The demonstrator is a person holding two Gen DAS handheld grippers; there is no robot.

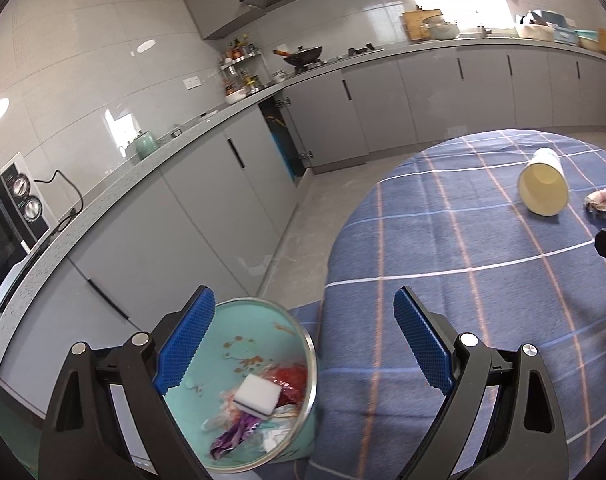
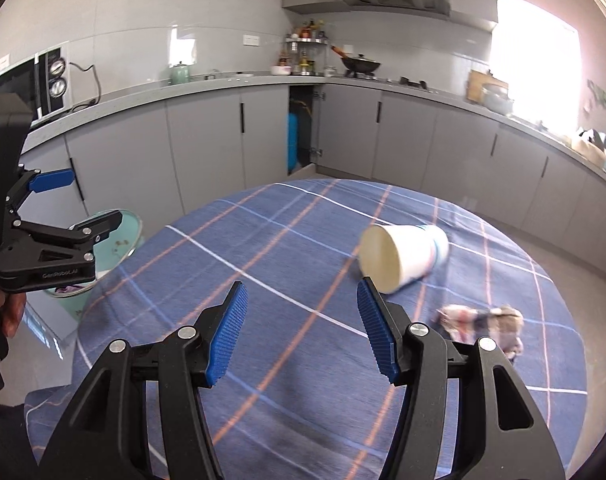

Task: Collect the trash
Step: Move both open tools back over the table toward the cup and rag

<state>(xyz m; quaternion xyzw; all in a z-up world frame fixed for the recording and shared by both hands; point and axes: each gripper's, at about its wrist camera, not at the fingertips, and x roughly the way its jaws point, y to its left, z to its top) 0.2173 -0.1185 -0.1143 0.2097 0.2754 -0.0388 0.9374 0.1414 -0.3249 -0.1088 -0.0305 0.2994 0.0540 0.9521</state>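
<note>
A teal trash bin (image 1: pixel 239 332) stands on the floor by the table's left edge, holding a white sponge (image 1: pixel 258 399) and wrappers. My left gripper (image 1: pixel 305 338) hangs open above the bin's rim and the table edge, nothing between its blue pads. A paper cup (image 1: pixel 543 190) lies on its side on the blue plaid tablecloth (image 1: pixel 443 280). A crumpled wrapper (image 1: pixel 603 200) lies beside it. In the right wrist view my right gripper (image 2: pixel 303 328) stands open over the cloth, the paper cup (image 2: pixel 403 256) just beyond its right finger and the crumpled wrapper (image 2: pixel 483 320) to the right.
Grey kitchen cabinets (image 2: pixel 207 136) and a counter run around the room, with a microwave (image 2: pixel 43 80), spice rack and wok. One cabinet door (image 2: pixel 303 132) stands ajar. The left gripper (image 2: pixel 55 240) and a hand holding it show at the right wrist view's left edge, over the bin (image 2: pixel 119 236).
</note>
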